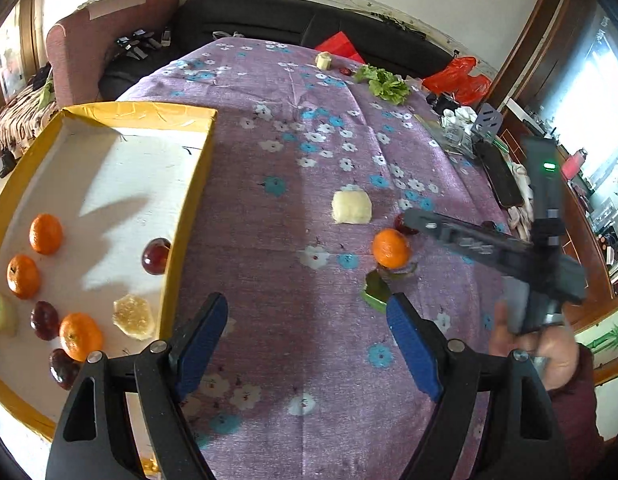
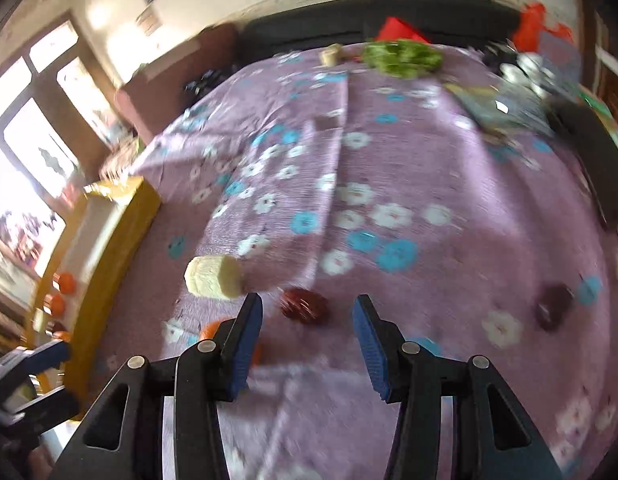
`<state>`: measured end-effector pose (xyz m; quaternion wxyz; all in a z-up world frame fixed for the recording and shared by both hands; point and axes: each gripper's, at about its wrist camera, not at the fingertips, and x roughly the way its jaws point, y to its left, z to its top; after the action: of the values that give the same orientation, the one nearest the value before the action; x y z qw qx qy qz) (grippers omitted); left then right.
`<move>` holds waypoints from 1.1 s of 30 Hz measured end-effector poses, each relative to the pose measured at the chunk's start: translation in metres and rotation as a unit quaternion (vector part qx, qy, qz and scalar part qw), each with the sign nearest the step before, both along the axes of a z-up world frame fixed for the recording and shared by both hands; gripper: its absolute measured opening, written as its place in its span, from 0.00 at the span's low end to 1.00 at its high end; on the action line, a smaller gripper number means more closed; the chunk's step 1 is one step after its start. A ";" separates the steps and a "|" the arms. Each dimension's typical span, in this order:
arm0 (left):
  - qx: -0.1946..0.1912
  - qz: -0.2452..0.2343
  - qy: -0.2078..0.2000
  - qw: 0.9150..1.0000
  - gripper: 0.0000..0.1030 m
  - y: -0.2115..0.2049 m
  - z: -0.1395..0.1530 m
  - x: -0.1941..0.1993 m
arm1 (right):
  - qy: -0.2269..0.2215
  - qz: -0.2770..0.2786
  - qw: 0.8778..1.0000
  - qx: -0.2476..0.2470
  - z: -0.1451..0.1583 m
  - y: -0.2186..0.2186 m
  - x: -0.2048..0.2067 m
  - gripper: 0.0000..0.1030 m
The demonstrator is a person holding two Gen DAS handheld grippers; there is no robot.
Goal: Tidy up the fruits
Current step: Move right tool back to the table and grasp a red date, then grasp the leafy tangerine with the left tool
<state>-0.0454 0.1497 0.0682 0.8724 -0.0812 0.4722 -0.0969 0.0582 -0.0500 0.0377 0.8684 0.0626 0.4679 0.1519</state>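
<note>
Fruits are mostly boxed already: we count several oranges, dark red apples and pale peeled pieces inside the shallow yellow-rimmed cardboard box (image 1: pixel 189 184) on the purple flowered counter (image 1: pixel 293 168). Left outside we see a pale peeled chunk (image 1: pixel 351 208), a loose orange mandarin (image 1: pixel 390 249) and a small dark red fruit (image 2: pixel 305 306). Our right hand-held gripper (image 2: pixel 307 340) hangs over that red one, jaws partly apart, holding nothing. Our left hand-held gripper (image 1: pixel 307 340) gapes wide, empty.

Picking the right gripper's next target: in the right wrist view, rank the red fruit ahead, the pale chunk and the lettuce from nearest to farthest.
1. Red fruit: just ahead of the right gripper.
2. Pale chunk: ahead, left.
3. Lettuce: far edge.
</note>
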 end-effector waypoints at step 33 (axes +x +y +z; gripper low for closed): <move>0.068 -0.061 -0.036 0.995 0.34 -0.081 -0.027 0.035 | -0.042 -0.045 0.996 0.072 0.000 -0.042 -0.029 0.31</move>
<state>-0.0100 0.0686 0.0410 0.8847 0.0112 0.4502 -0.1204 0.0292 -0.0919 0.0374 0.8864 0.1394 0.4156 0.1489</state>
